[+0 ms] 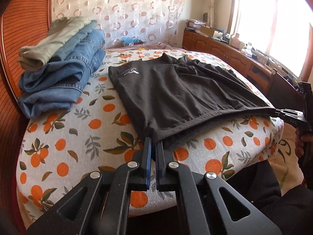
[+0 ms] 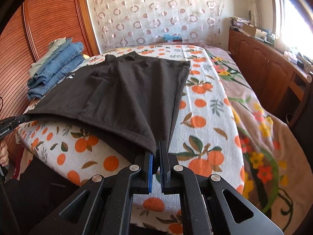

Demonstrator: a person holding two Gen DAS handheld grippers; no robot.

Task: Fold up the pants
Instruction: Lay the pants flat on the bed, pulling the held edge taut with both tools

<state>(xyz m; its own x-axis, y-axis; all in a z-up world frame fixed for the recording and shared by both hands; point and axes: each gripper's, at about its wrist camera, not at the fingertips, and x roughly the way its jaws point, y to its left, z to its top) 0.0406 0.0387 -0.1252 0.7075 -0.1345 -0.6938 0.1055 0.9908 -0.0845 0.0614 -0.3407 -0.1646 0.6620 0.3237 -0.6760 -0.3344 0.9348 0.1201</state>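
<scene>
Two things stayed hard to read: the white logo [image 1: 130,72] on the dark pants [image 1: 176,98] was too small to make out, and glare from the window [image 1: 273,29] washed out the clutter on the wooden cabinets [image 1: 225,49]. Only part of a hand [image 2: 4,152] showed at the frame edge. An orange-print sheet [image 1: 78,137] covered the bed, with a floral blanket [image 2: 254,117] alongside and a ringed curtain [image 2: 156,15] behind. Folded jeans [image 1: 64,74] were stacked near the ribbed headboard [image 1: 23,29], well apart from the pants. Pants lay flat mid-bed, near hem lifted off the sheet. Left gripper [image 1: 153,143] was clamped on the hem's left corner, right gripper [image 2: 157,146] clamped on its right corner; the edge sagged between them.
</scene>
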